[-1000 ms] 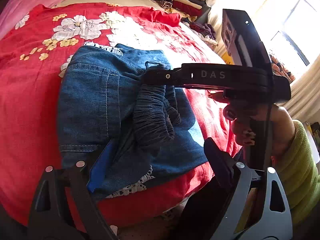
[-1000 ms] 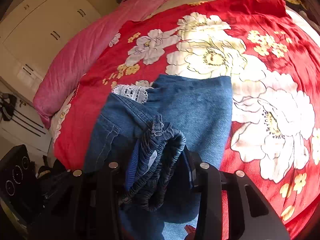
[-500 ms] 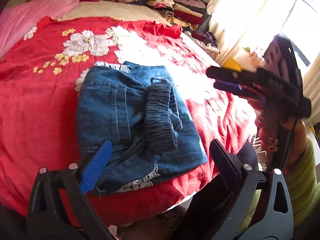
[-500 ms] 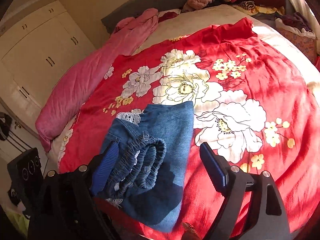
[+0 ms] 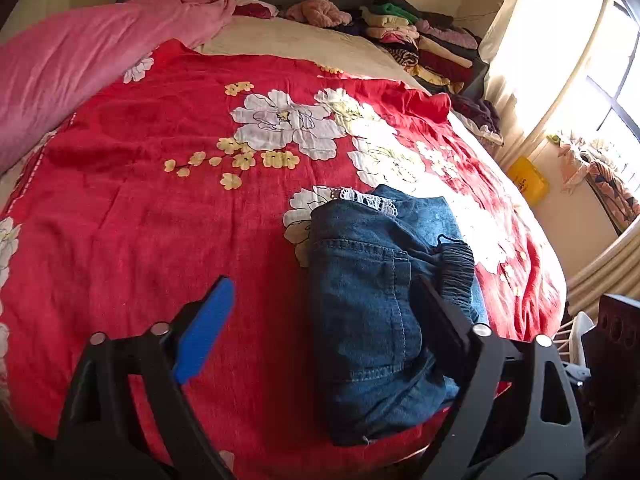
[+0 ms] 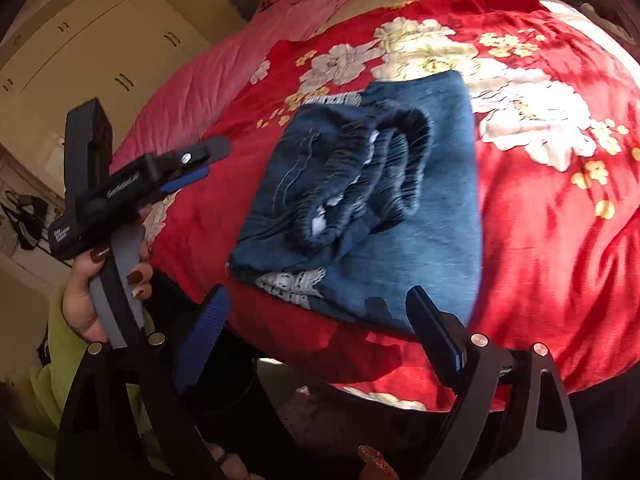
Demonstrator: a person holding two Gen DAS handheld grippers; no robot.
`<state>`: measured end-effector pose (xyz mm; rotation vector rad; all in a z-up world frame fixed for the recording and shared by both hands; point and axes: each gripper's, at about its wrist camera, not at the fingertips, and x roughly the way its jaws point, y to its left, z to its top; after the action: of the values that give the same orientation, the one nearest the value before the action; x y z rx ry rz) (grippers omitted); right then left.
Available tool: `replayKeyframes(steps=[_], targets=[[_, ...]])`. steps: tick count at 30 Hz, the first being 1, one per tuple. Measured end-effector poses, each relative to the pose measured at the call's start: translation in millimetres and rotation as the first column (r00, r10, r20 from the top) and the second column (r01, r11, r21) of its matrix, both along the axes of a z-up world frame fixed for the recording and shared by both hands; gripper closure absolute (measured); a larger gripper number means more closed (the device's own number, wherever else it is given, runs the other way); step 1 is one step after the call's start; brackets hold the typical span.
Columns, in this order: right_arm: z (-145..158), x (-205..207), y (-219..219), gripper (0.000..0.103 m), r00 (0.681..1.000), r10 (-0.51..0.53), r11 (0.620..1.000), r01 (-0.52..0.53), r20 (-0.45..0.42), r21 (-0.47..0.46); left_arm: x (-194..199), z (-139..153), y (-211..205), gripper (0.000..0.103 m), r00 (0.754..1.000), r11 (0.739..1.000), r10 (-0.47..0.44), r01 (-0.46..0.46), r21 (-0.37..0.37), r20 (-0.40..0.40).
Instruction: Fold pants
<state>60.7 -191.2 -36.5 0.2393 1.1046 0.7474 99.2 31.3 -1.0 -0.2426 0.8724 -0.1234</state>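
The blue denim pants (image 5: pixel 372 312) lie folded into a compact bundle near the front edge of the red floral bedspread (image 5: pixel 140 220). The elastic waistband (image 6: pixel 372 176) lies bunched on top, and white lace hems (image 6: pixel 292 284) stick out. My left gripper (image 5: pixel 320 312) is open and empty, pulled back from the bundle, its right finger over the denim's near side. It also shows in the right wrist view (image 6: pixel 200 160), held left of the pants. My right gripper (image 6: pixel 316 320) is open and empty, just in front of the bundle's near edge.
A pink quilt (image 5: pixel 80 60) lies along the bed's left side. A pile of folded clothes (image 5: pixel 424 40) sits at the far right corner. A window with curtains (image 5: pixel 592 80) is to the right. White wardrobe doors (image 6: pixel 100 60) stand left of the bed.
My right gripper let go of the waistband and opened, then drew back to the bed's edge. My left gripper drew back and swung left. The pants stay folded on the bedspread.
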Motion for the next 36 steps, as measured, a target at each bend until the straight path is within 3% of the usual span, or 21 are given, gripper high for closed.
replayKeyframes(steps=[3, 6, 8, 9, 10, 13, 20, 21, 25, 31, 36], targets=[[-1.1, 13.3, 13.6, 0.014, 0.999, -0.034, 0.998, 0.036, -0.037, 0.058, 18.7, -10.2, -9.2, 0.033, 0.999, 1.0, -0.025, 0.025, 0.019, -0.033], [-15.0, 34.9, 18.5, 0.014, 0.986, -0.122, 0.991, 0.127, -0.117, 0.038, 33.1, -22.5, -16.2, 0.033, 0.998, 0.998, -0.023, 0.026, 0.05, -0.062], [-28.6, 45.8, 18.7, 0.02, 0.974, -0.151, 0.984, 0.163, -0.168, 0.065, 37.8, -29.2, -20.9, 0.033, 0.997, 0.998, -0.029, 0.034, 0.062, -0.074], [-32.6, 48.2, 21.0, 0.057, 0.978, -0.131, 0.987, 0.144, -0.162, 0.067, 39.7, -32.9, -23.3, 0.033, 0.996, 0.997, -0.03, 0.036, 0.069, -0.081], [-34.3, 49.2, 22.8, 0.08, 0.983, -0.104, 0.99, 0.117, -0.153, 0.073, 40.8, -36.0, -25.1, 0.033, 0.996, 0.996, -0.032, 0.038, 0.075, -0.086], [-26.8, 37.1, 17.9, 0.084, 0.994, -0.083, 0.995, 0.087, -0.076, 0.049, 42.2, -44.0, -28.7, 0.032, 0.994, 0.994, -0.04, 0.05, 0.097, -0.097], [-43.2, 25.4, 13.3, 0.084, 0.995, -0.08, 0.997, 0.078, -0.06, -0.03, 43.2, -54.0, -34.1, 0.027, 0.994, 0.993, -0.037, 0.049, 0.111, -0.103], [-40.8, 25.2, 13.4, 0.081, 0.996, -0.068, 0.997, 0.067, -0.055, -0.029, 41.9, -54.5, -33.3, 0.027, 0.994, 0.993, -0.032, 0.043, 0.107, -0.102], [-22.7, 20.6, 1.3, 0.042, 0.997, -0.068, 0.998, 0.068, -0.027, -0.006, 35.0, -46.7, -29.8, 0.027, 0.997, 0.996, -0.026, 0.032, 0.085, -0.076], [8.5, 22.0, -47.0, 0.034, 0.976, -0.189, 0.981, 0.192, 0.113, -0.019, 23.7, -36.3, -31.0, 0.022, 0.999, 0.996, -0.024, 0.027, 0.08, -0.039], [5.1, 53.5, -67.0, 0.033, 0.962, -0.234, 0.967, 0.246, 0.14, -0.073, 22.6, -39.9, -31.1, 0.02, 0.999, 0.995, -0.021, 0.025, 0.097, -0.045]])
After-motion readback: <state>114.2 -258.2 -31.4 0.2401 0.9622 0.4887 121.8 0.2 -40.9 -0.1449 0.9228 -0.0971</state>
